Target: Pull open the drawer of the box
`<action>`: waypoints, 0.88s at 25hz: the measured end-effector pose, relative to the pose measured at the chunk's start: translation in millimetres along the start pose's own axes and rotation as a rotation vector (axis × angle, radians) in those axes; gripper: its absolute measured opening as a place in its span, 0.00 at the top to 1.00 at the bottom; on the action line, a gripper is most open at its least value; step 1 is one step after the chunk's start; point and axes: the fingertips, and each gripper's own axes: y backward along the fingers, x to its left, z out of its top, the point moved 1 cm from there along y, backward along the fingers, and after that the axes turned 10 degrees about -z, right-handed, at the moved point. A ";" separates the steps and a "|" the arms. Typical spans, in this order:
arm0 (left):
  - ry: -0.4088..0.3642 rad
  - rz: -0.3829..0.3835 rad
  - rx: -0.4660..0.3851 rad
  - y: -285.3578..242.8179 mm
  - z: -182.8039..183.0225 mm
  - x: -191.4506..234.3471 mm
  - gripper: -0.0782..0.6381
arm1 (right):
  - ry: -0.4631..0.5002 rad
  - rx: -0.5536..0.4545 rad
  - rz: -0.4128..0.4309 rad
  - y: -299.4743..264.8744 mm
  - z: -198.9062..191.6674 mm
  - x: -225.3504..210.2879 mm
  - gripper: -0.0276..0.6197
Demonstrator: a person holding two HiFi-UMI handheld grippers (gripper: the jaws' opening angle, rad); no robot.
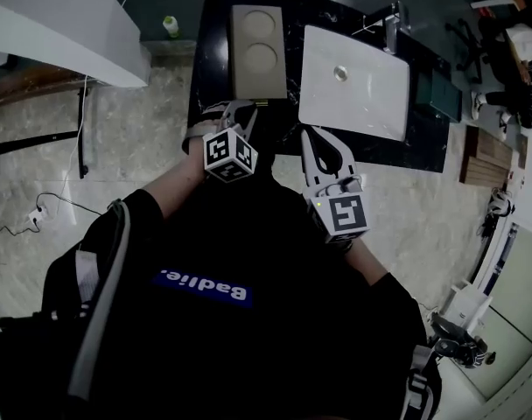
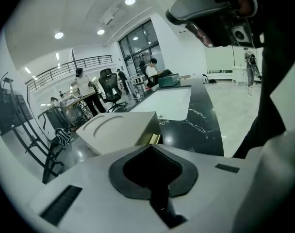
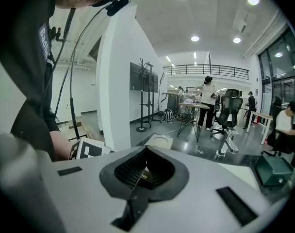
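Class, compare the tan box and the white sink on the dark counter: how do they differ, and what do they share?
The box is tan; the sink is white. The box top has two round hollows; the sink has one small drain hole. The sink covers more area than the box. Both are rectangular and sit side by side on the counter.

The box is beige with a gold-coloured fitting. The worktop is black, veined in white, and the basin is white. The left gripper and right gripper are pale grey, with black-lined jaws and black-and-white square markers.
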 end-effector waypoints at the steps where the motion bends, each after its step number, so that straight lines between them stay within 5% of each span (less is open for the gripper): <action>1: -0.005 0.011 0.007 -0.5 0.8 0.5 0.89 | 0.002 -0.008 0.025 -3.5 0.7 -3.5 0.96; 7: 0.070 0.110 0.080 -2.2 0.1 -5.8 0.89 | -0.015 -0.064 0.201 -27.7 -8.1 -44.7 0.96; 16: 0.396 0.414 0.191 60.9 1.1 -26.8 0.89 | -0.043 -0.046 0.667 -51.4 -37.2 -0.8 0.96; 22: 0.427 0.511 0.203 113.1 -9.1 -56.1 0.89 | -0.039 -0.111 0.725 -20.8 -26.0 31.8 0.96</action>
